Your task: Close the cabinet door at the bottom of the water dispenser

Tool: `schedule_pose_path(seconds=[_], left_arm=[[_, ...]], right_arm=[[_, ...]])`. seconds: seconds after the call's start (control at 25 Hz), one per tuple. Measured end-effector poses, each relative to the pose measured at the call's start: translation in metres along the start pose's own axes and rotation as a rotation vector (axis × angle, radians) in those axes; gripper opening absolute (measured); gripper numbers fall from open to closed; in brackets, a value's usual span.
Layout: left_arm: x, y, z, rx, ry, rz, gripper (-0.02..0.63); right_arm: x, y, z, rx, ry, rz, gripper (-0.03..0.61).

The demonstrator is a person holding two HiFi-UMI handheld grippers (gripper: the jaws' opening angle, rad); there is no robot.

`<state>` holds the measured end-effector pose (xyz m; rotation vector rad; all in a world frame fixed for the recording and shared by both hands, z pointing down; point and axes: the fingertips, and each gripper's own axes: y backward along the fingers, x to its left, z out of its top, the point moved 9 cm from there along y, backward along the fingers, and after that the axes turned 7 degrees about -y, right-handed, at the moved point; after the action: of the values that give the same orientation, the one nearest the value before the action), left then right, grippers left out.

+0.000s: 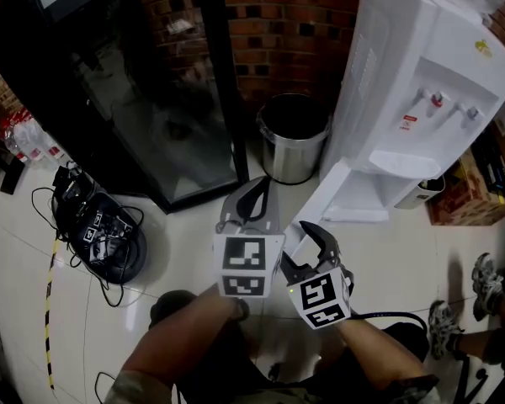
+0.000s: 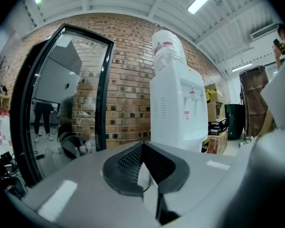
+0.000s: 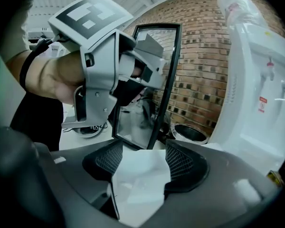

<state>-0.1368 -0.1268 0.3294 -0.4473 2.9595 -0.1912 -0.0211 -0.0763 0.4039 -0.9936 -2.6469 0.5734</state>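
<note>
Water dispenser against the brick wall, seen from above. Its bottom cabinet door stands open, swung out from the base across the pale floor towards the person, its free edge nearest them.

Right gripper: jaws spread apart at that free edge. In the right gripper view the white panel fills the gap between the pads, but whether either pad touches it cannot be told. Nothing is clamped.

Left gripper: jaws drawn together, tips meeting, nothing held. It hangs just beside the right one, on the side of the door towards the steel bin and the glass-fronted cooler.

Judgement: the closing push is not yet made, and the door has its whole swing to travel.

What could go wrong:
- With the jaws left apart, the door edge may slide out from between the pads as the panel turns, so the door stops ajar.
- If the right gripper rides the edge all the way home, a jaw may be pinched between door and cabinet frame.
- A hard shove low down may rock or shift the tall dispenser.
- If pressed too lightly, the door may not catch and could drift open again.
</note>
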Motion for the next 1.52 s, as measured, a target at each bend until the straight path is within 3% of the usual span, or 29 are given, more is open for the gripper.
schedule_pose_path(seconds=[0.2,0.52,0.92,1.16,1.52], left_arm=[[0.0,-0.001,-0.003,0.01,-0.015,-0.005,0.0],[-0.022,-0.006,-0.006,0.021,-0.049,-0.07,0.0],[-0.077,-0.016,0.0,-0.003,-0.103,-0.198,0.0],[-0.108,-0.018,-0.002,-0.011,-0.146,-0.27,0.0],[-0.138,-0.025,0.006,-0.031,-0.138,-0.325,0.0]], right_arm=[[0.007,-0.003,-0.002,0.006,0.024,0.025,0.25],[-0.001,0.021,-0.013,0.044,-0.034,0.031,0.25],[-0.022,0.079,-0.041,0.118,-0.144,-0.049,0.244],[-0.037,0.109,-0.056,0.201,-0.21,-0.106,0.188],[-0.058,0.133,-0.074,0.234,-0.239,-0.206,0.175]])
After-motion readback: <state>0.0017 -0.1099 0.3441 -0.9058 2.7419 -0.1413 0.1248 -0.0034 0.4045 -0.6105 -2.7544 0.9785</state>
